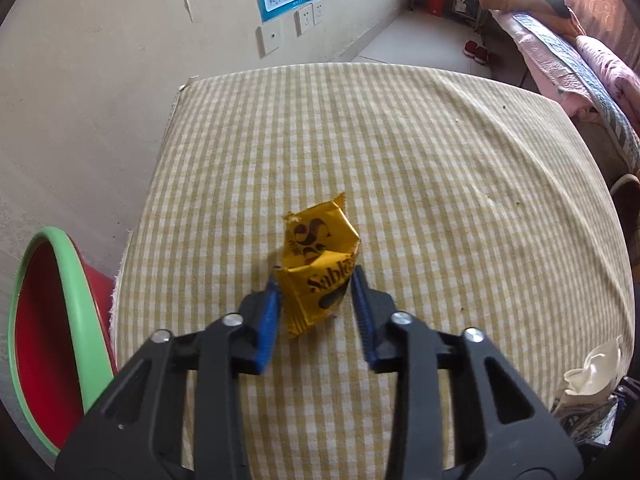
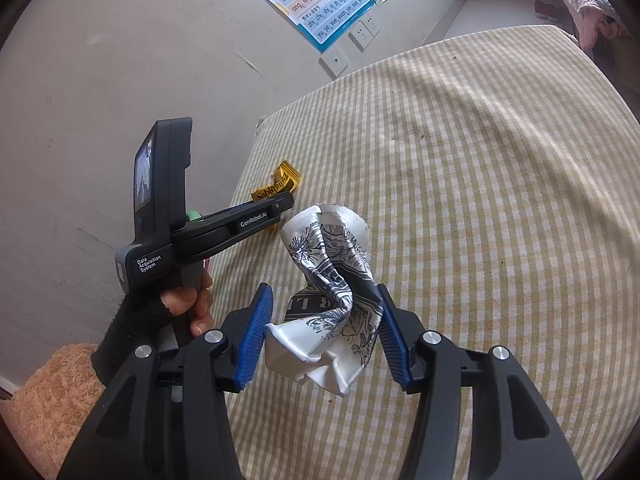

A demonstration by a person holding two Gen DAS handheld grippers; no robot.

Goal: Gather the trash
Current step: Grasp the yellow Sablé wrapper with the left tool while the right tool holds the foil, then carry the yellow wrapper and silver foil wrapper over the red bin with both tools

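A crumpled yellow snack wrapper [image 1: 318,270] stands on the yellow checked tablecloth [image 1: 440,160]. My left gripper [image 1: 316,284] has its blue pads [image 1: 269,320] on both sides of the wrapper's lower part and pinches it. In the right wrist view the left gripper [image 2: 286,200] shows from the side with the wrapper [image 2: 280,186] at its tips. My right gripper [image 2: 324,300] is shut on a crushed white paper cup [image 2: 332,292] with a dark blue print, held above the cloth.
A red bin with a green rim [image 1: 52,328] stands left of the table, below its edge. The crushed cup [image 1: 592,372] shows at the lower right of the left wrist view. A wall with posters and sockets [image 1: 308,16] lies behind. A bed [image 1: 580,48] stands at far right.
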